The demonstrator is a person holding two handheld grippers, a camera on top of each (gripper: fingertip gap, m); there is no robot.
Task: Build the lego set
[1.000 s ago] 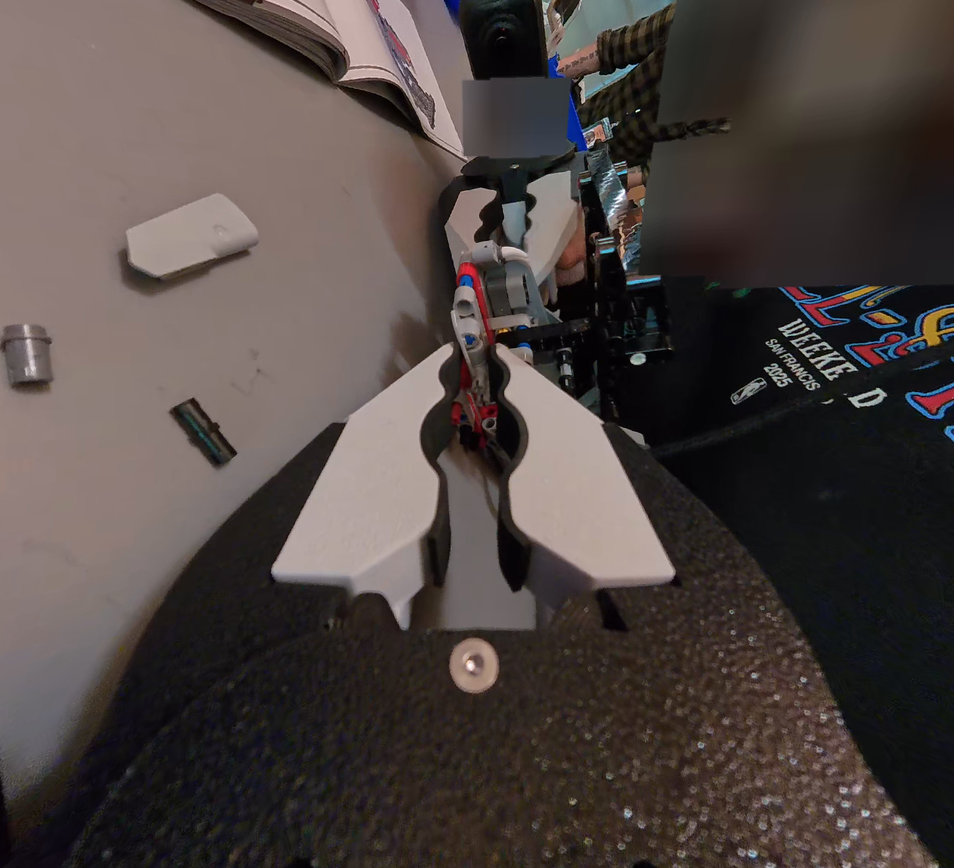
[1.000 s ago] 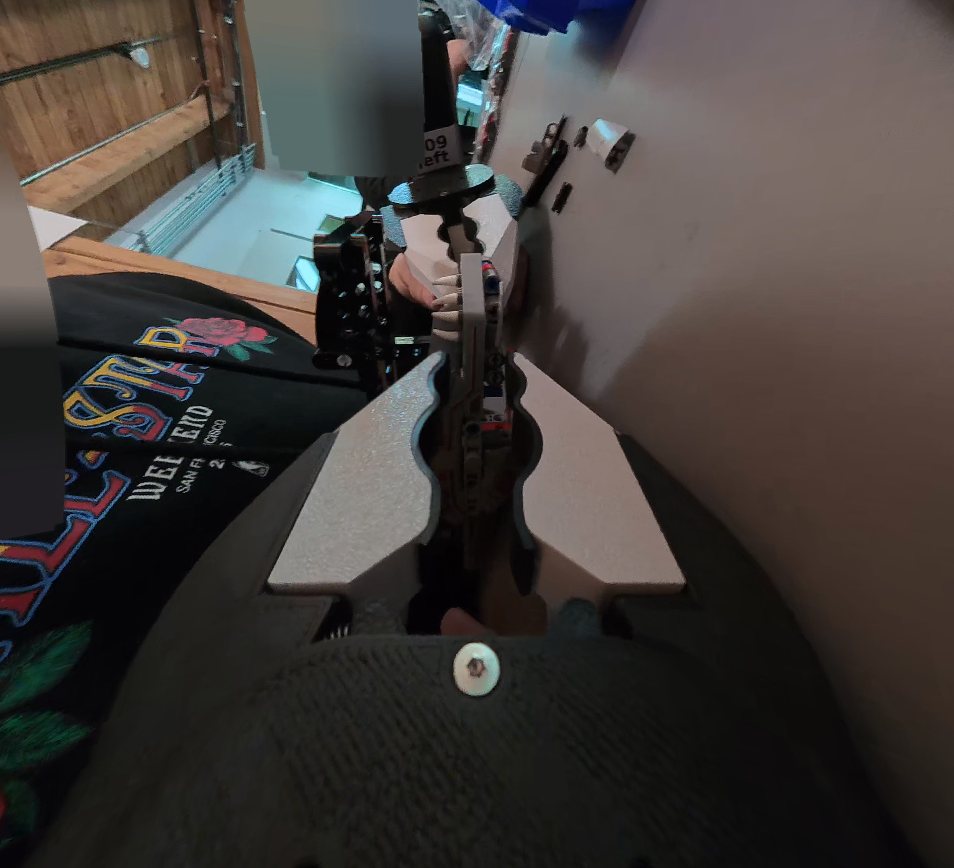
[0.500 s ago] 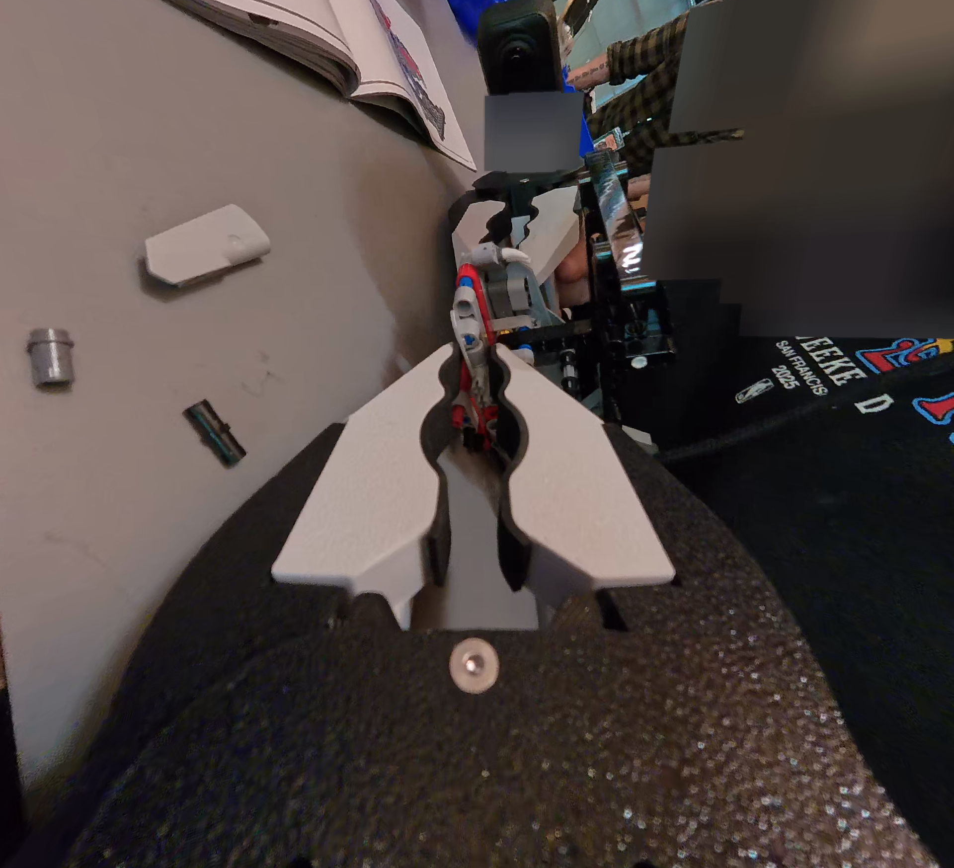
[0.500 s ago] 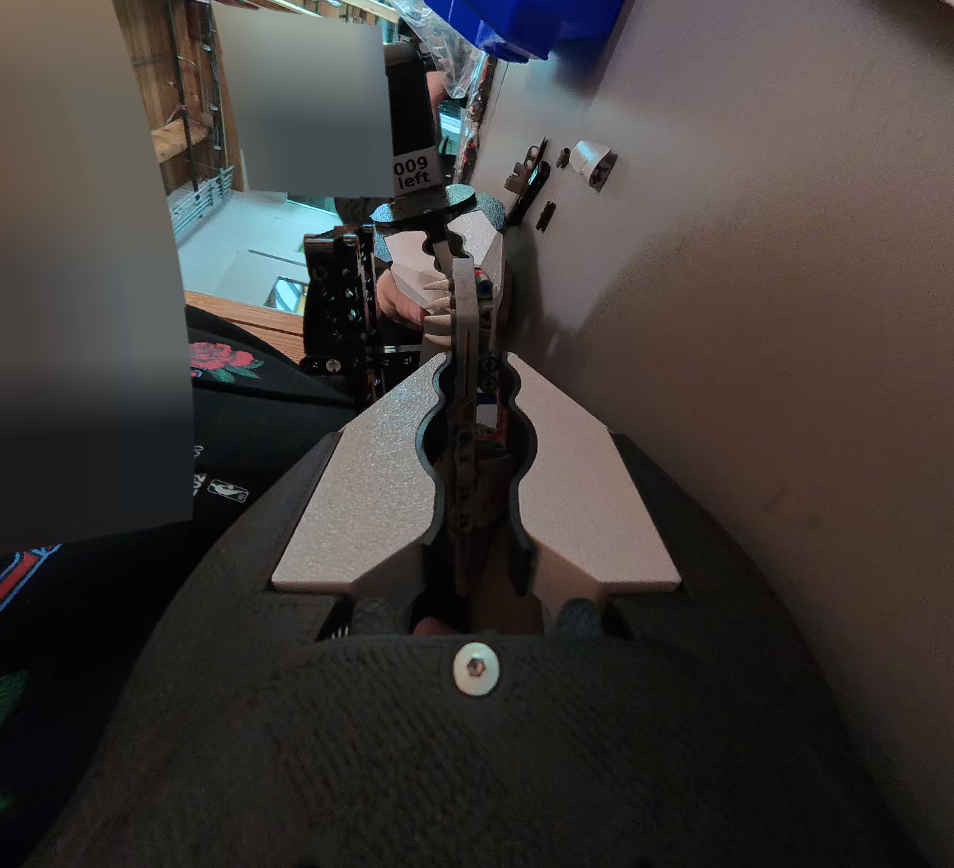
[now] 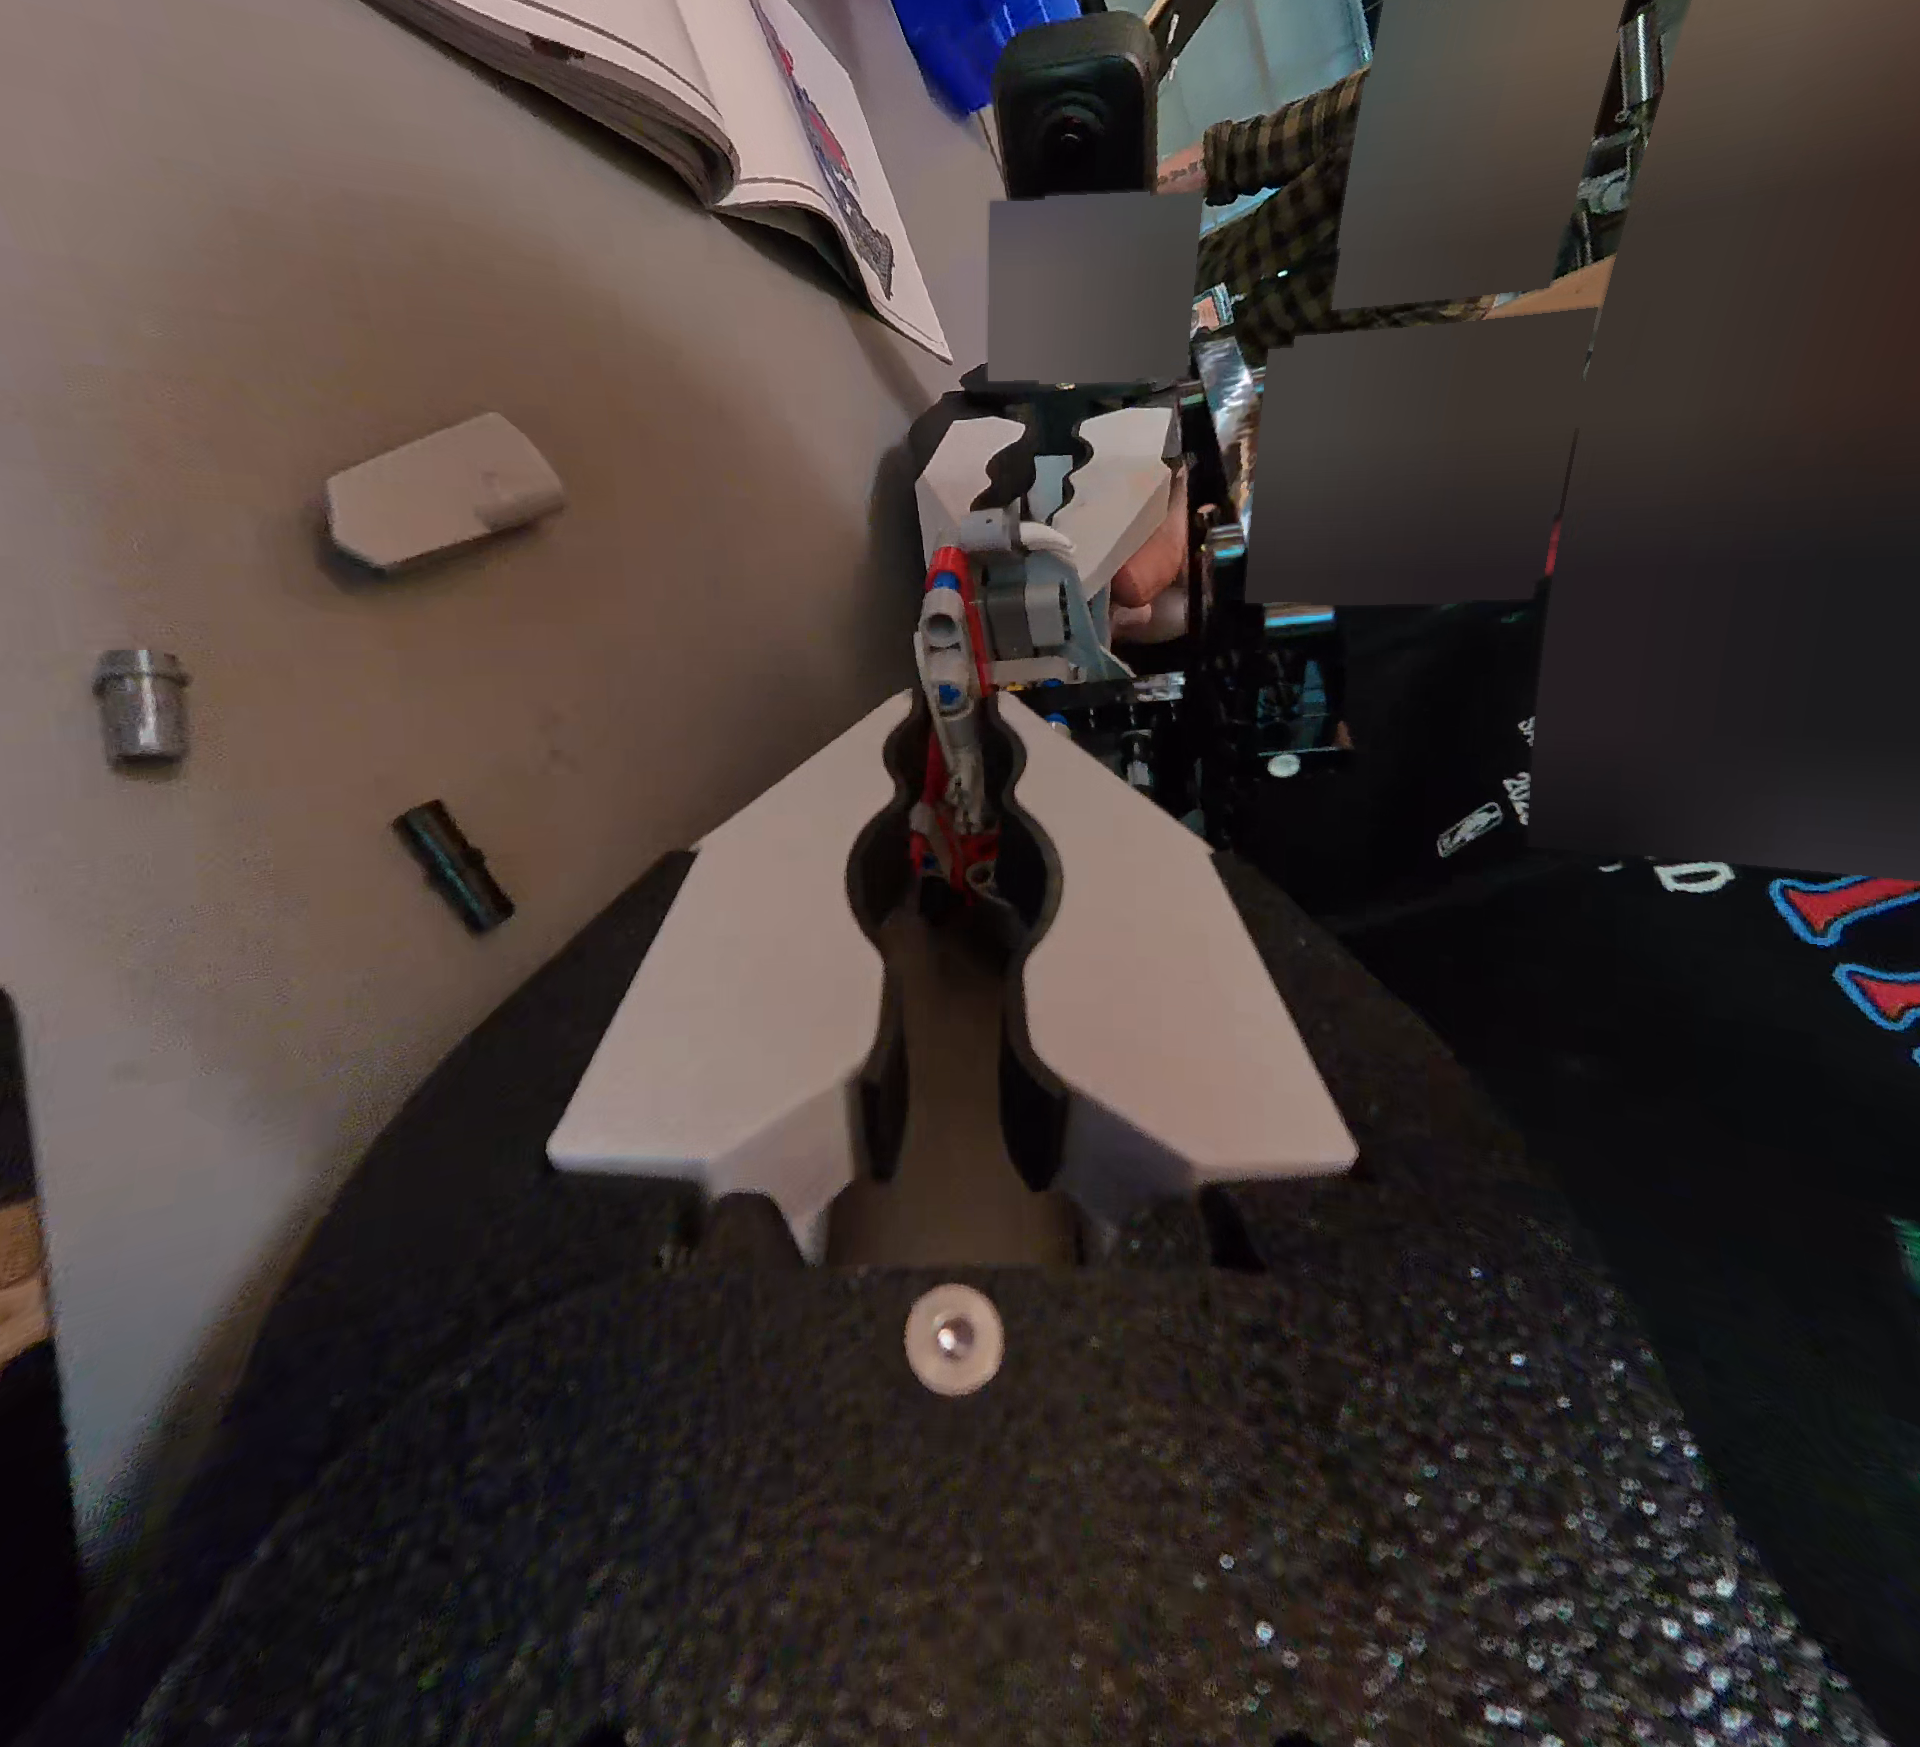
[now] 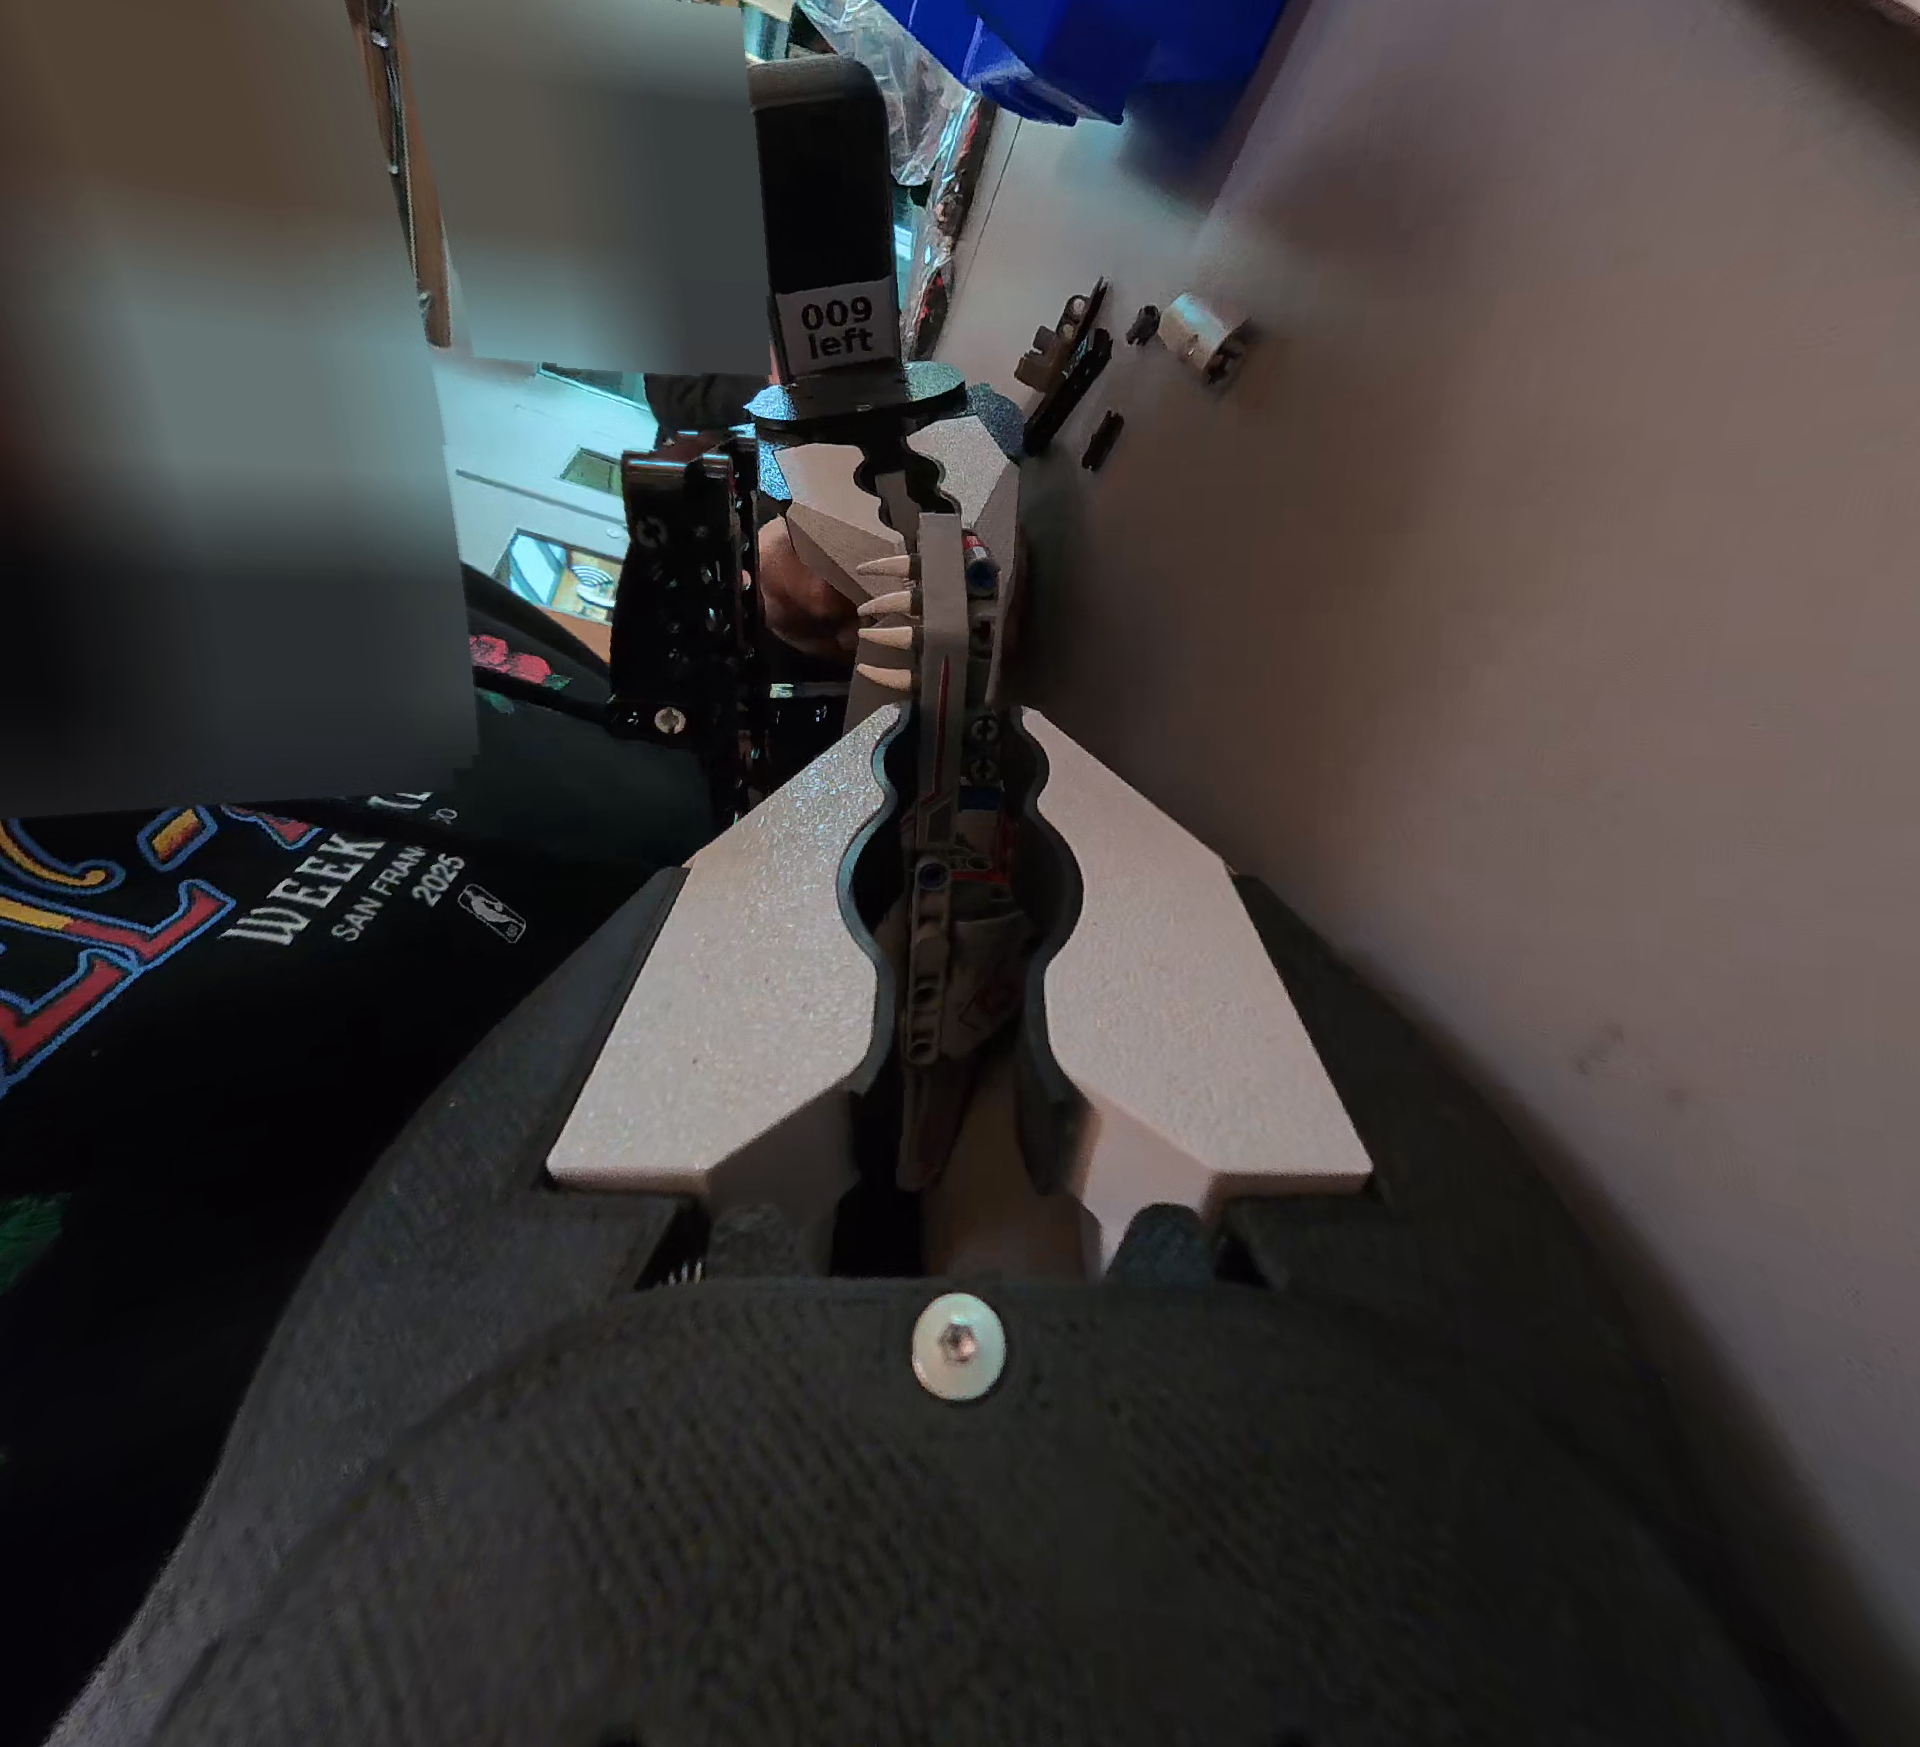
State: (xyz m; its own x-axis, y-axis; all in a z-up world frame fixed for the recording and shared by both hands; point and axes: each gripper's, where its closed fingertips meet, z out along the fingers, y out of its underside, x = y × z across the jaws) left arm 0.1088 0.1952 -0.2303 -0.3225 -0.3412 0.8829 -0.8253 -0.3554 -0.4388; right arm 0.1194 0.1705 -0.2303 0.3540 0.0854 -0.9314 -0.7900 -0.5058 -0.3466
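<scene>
Your left gripper and right gripper each clamp an opposite end of the lego model, holding it in the air beside the grey table, probably to steady it for pressing. Loose pieces, a grey peg among them, wait on the table.
</scene>
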